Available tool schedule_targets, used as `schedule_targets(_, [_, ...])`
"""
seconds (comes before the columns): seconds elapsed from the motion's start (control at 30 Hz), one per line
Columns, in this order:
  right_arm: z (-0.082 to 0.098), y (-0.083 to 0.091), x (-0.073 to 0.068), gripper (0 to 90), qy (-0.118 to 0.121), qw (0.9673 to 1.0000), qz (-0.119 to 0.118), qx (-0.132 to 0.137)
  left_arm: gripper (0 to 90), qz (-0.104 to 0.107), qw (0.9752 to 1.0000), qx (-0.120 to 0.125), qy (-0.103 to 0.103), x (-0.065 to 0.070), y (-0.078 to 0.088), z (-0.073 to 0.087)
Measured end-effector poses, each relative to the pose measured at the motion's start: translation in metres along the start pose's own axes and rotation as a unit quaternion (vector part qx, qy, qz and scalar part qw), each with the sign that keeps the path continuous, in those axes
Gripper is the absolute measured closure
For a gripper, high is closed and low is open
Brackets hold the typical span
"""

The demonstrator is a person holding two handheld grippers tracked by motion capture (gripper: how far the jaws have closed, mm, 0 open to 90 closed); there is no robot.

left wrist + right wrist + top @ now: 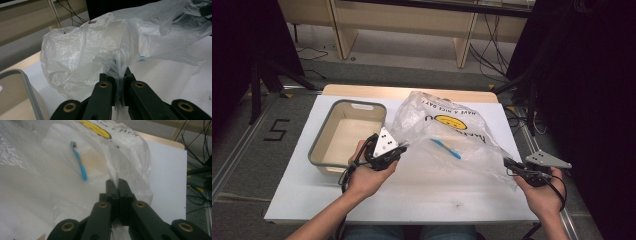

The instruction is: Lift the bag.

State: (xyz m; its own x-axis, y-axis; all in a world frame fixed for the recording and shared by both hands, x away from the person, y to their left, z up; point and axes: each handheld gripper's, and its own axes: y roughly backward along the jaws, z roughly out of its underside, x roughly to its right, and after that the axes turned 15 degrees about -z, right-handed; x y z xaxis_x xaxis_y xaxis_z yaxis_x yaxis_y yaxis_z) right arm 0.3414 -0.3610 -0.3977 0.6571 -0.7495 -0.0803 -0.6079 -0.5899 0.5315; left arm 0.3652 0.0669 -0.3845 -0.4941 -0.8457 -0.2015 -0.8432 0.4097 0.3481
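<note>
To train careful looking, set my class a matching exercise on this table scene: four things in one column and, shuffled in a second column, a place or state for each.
Things:
1. plastic bag
2. toothbrush
3. tub
4. left gripper

Places or states:
A. blue, lying inside the clear plastic
B. grey-rimmed, standing open at the table's left
C. stretched between two grippers, printed with a yellow smiley
D. jaws shut on a bunched fold of plastic

Pairs: 1-C, 2-A, 3-B, 4-D. The right gripper clamps the bag's other edge.
</note>
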Motion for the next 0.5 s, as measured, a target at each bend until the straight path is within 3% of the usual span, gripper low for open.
schedule_targets(0.5, [-0.02,0.009,0.002,89.9,0.011,0.9986,0.023,0.046,89.3,-0.003,0.9991,0.04,0.011,-0.001,0.008,-0.023])
